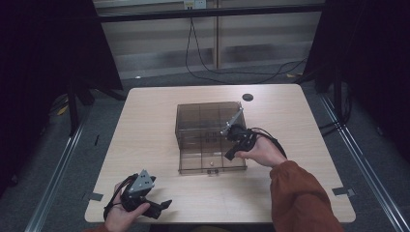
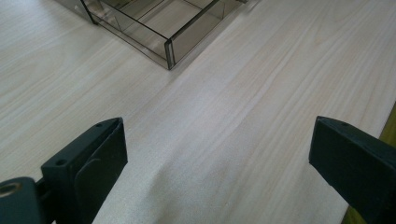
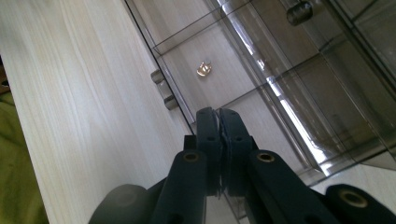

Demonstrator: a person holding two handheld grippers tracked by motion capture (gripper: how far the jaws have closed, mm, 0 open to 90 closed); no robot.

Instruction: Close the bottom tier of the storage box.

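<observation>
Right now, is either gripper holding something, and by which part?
The left gripper is open over the table, holding nothing. The right gripper is shut at the open drawer; whether it pinches its wall cannot be told.

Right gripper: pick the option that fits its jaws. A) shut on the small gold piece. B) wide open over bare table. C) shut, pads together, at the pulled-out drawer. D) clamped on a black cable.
C: the right gripper has its pads pressed together at the drawer, and the small gold piece lies loose inside it, apart from them.
</observation>
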